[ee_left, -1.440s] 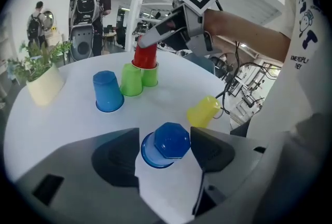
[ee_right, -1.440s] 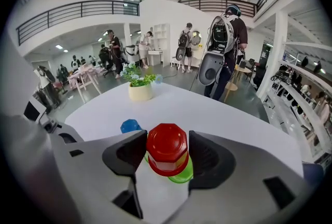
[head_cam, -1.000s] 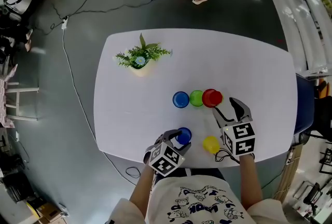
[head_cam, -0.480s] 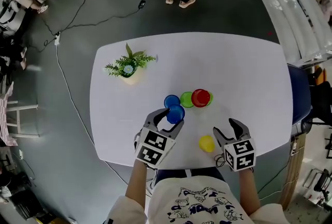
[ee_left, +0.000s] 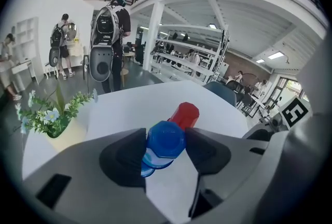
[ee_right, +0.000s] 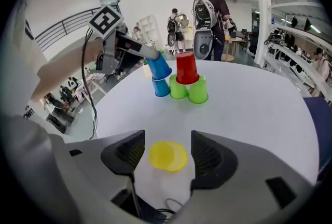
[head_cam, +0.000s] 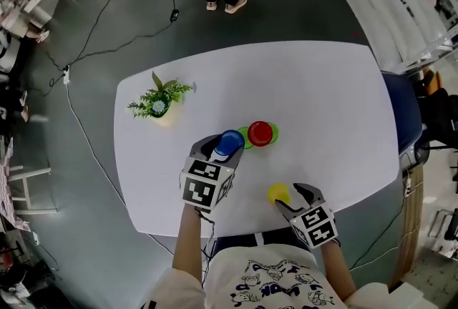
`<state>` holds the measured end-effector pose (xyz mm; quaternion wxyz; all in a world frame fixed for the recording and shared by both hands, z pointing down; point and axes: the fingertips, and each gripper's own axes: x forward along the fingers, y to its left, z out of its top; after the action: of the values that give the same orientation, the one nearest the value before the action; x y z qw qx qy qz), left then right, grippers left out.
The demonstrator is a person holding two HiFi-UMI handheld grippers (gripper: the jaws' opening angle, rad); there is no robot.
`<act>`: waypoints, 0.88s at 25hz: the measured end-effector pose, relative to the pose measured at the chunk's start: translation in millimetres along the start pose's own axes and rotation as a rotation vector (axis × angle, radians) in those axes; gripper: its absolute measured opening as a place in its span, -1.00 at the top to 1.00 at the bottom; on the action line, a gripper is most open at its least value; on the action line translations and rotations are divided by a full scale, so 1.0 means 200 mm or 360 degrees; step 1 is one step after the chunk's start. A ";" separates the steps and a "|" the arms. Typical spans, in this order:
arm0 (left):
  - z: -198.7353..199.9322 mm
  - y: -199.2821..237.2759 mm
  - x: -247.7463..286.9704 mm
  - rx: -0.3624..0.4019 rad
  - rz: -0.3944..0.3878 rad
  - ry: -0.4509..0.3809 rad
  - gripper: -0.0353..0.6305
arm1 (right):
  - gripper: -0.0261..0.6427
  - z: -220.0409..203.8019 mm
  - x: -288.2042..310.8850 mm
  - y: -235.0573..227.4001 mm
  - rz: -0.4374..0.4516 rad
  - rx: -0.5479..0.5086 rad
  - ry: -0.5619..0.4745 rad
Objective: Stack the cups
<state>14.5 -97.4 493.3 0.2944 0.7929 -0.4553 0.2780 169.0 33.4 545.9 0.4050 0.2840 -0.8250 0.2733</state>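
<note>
From above, the left claw [head_cam: 226, 151] holds a blue cup [head_cam: 230, 140] just left of the red cup [head_cam: 260, 133], and the right claw [head_cam: 290, 197] is by the yellow cup [head_cam: 277, 193] at the near edge of the table [head_cam: 322, 100]. The left gripper view shows its jaws clamped on the blue cup [ee_left: 165, 140]. The right gripper view shows jaws apart around the yellow cup [ee_right: 167, 156], not touching it.

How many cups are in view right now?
6. One blue cup held in the left gripper, a second blue cup on the table below it, two green cups with a red cup on top, and a yellow cup between the right gripper's open jaws. Nested ones may be hidden.
</note>
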 end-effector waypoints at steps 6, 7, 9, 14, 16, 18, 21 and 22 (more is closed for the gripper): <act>-0.02 0.01 0.06 0.0002 0.0021 0.0036 0.16 | 0.04 -0.14 0.04 0.05 0.0015 -0.0069 0.0121; -0.02 0.01 0.06 -0.0005 0.0027 0.0034 0.16 | 0.04 -0.16 0.06 0.06 0.0014 -0.0080 0.0142; -0.02 0.02 0.07 -0.0015 0.0038 0.0027 0.16 | 0.04 -0.21 0.09 0.06 0.0021 -0.0077 0.0178; -0.02 0.02 0.09 -0.0029 0.0054 0.0023 0.16 | 0.09 -0.29 0.11 0.07 0.0011 -0.0051 0.0266; -0.02 0.03 0.09 -0.0042 0.0049 0.0010 0.16 | 0.14 -0.30 0.13 0.07 -0.0007 -0.0053 0.0267; -0.01 0.03 0.09 -0.0059 0.0043 -0.0008 0.16 | 0.15 -0.30 0.14 0.06 -0.0020 -0.0056 0.0261; 0.00 0.03 0.09 -0.0084 0.0041 -0.0032 0.16 | 0.22 -0.29 0.14 0.06 -0.0039 -0.0059 0.0252; 0.00 0.03 0.09 -0.0087 0.0040 -0.0039 0.16 | 0.23 -0.28 0.13 0.05 -0.0040 -0.0060 0.0247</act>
<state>17.4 -110.3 506.6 0.3066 0.7822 -0.4763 0.2595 177.1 72.8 595.4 0.4763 0.2645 -0.7926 0.2737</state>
